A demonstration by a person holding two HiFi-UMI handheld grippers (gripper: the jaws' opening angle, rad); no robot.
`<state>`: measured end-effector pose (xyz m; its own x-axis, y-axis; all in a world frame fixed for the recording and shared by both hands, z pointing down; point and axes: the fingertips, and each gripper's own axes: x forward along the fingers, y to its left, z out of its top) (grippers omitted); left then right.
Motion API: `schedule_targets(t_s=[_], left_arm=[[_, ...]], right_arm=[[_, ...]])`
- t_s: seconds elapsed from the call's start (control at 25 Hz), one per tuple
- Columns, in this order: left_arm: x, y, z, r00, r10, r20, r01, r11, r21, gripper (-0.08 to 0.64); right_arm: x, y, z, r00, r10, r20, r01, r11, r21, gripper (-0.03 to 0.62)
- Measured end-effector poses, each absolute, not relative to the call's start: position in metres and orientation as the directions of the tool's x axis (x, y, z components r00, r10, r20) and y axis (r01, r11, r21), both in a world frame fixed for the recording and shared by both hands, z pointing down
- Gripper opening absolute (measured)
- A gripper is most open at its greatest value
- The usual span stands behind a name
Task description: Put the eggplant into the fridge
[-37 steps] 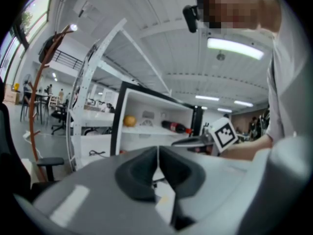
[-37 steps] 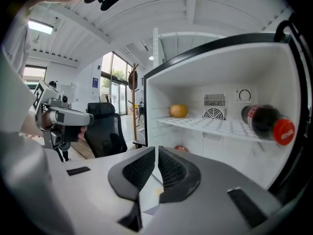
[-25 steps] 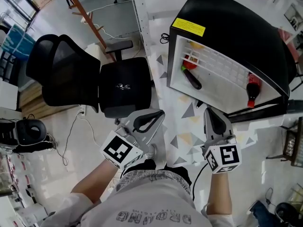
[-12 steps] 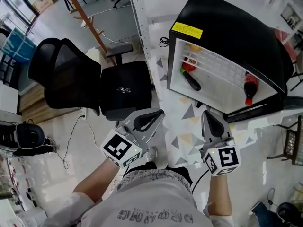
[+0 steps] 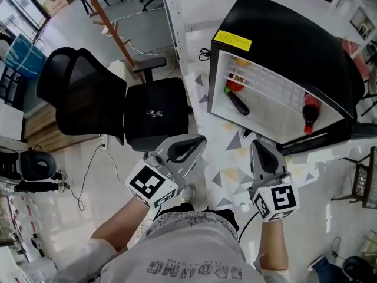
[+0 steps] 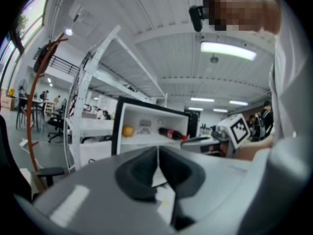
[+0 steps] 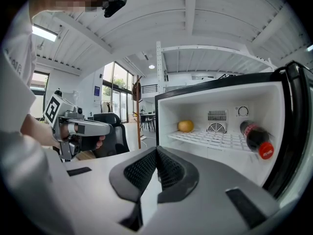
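The eggplant (image 5: 238,102) is seen lying inside the open fridge (image 5: 294,34), on the white interior near the left wall of the opening. In the head view it sits in front of and below the wire shelf (image 5: 268,81), and its green stem end is just beside a small red item (image 5: 235,85). A yellow fruit (image 7: 185,126) is set toward the back of the shelf, and a cola bottle (image 7: 255,137) is laid on its side at the right, its red cap turned toward the opening. A yellow label (image 5: 234,38) is stuck on the fridge's black top near the front edge. The fridge is placed on a table (image 5: 230,173) printed with grey and yellow triangles, and a black office chair (image 5: 94,93) is parked to the left of it. The left gripper (image 5: 199,140) is held over the table's near edge, well apart from the eggplant. Its fingers are pressed together along their full length, with nothing caught between them. The right gripper (image 5: 257,142) is held just in front of the fridge opening and pointed toward it. Its fingers are likewise fully closed on each other and nothing is carried.
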<state>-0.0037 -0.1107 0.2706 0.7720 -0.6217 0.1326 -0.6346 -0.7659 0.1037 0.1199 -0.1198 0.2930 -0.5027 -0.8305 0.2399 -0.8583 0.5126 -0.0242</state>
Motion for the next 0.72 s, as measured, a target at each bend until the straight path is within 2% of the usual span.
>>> schedule_targets(t_s=[0.72], left_arm=[[0.002, -0.109, 0.269, 0.77, -0.625, 0.131, -0.637, -0.763, 0.108, 0.012]], right_arm=[[0.131, -0.118, 0.299, -0.49, -0.832, 0.26, -0.866, 0.5, -0.033, 0.003]])
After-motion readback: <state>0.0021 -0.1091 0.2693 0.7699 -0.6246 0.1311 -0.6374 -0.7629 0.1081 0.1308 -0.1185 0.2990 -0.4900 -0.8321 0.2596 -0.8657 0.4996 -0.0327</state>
